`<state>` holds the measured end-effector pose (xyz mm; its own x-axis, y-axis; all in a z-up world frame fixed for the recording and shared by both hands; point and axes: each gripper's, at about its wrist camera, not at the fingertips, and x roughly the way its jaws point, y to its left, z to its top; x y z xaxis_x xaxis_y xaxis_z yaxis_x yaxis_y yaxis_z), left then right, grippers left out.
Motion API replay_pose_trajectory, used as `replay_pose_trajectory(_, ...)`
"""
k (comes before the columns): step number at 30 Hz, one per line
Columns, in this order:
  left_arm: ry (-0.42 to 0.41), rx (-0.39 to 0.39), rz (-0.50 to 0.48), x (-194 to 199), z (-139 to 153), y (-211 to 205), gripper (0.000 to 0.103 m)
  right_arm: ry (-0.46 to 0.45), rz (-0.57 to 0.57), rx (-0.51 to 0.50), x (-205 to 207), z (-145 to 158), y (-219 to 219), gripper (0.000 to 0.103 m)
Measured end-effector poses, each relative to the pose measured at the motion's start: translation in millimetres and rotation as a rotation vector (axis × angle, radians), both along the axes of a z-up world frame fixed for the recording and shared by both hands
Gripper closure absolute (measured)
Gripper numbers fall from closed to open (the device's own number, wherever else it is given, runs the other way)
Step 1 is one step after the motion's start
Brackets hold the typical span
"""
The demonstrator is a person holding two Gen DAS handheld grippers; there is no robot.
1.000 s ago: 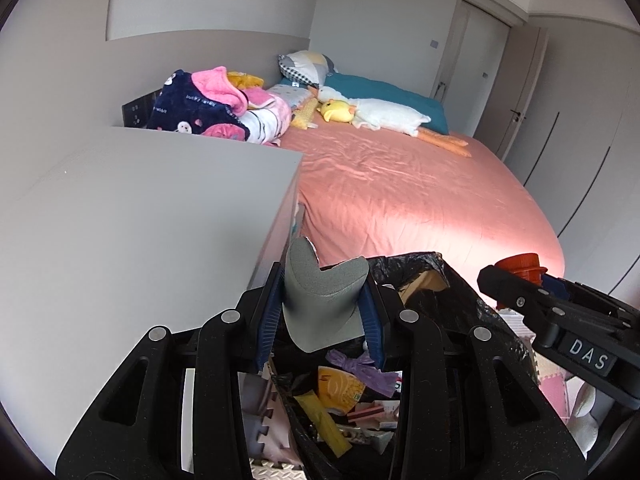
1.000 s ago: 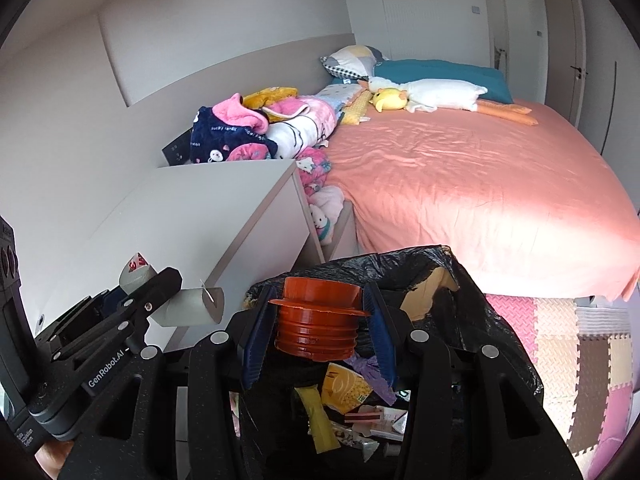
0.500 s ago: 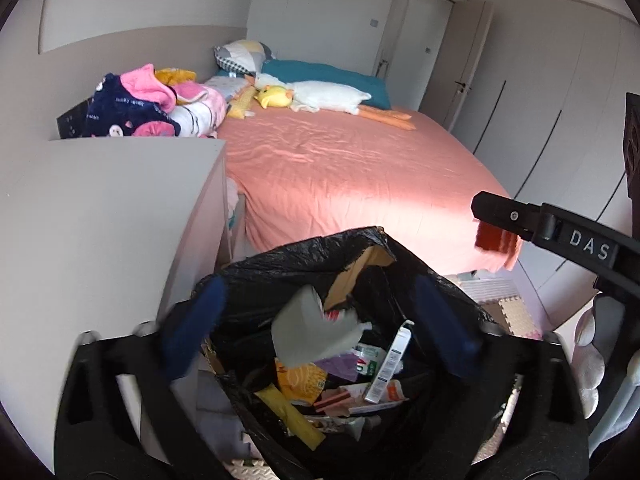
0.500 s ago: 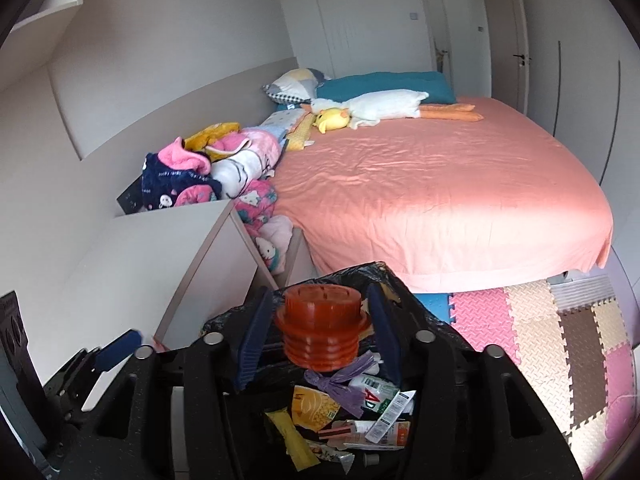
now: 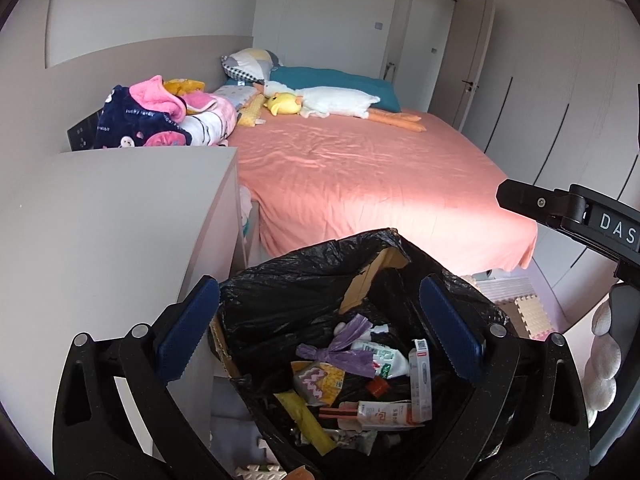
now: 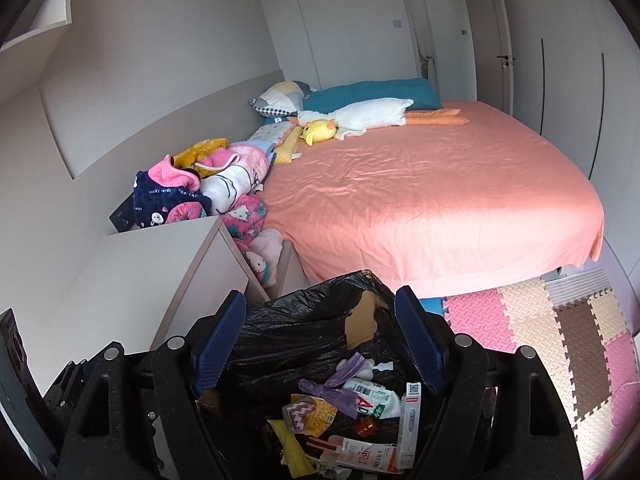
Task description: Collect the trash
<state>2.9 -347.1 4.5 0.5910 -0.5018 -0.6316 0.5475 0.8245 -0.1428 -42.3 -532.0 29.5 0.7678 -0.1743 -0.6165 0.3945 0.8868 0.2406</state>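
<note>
L gripper (image 5: 320,328) fingers apart, nothing held, R gripper (image 6: 320,340) likewise, both over black trash bag (image 5: 288,300) (wrappers, cartons inside), white cabinet (image 5: 100,220) beside bag, pink bed (image 5: 360,172) behind.

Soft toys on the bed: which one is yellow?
The small round plush near the pillows is yellow. The long goose toy beside it is white with orange legs. Both lie on the pink bed.

Left tongs (image 5: 320,332) spread wide and empty, right tongs (image 6: 320,336) likewise spread wide, both angled downward
</note>
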Motion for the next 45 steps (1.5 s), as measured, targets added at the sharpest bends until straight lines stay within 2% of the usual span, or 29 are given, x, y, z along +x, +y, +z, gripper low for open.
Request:
replay_pose_trajectory(21, -0.015, 0.016, 0.035, 1.1, 1.3, 6.5, 0.007, 0.003, 0.010, -0.004, -0.9, -0.1, 4.6, 0.026)
replay_pose_trajectory(45, -0.007, 0.037, 0.013, 2.5, 0.8, 5.0, 0.006, 0.005, 0.008, -0.002, -1.2, -1.5, 3.4, 0.026)
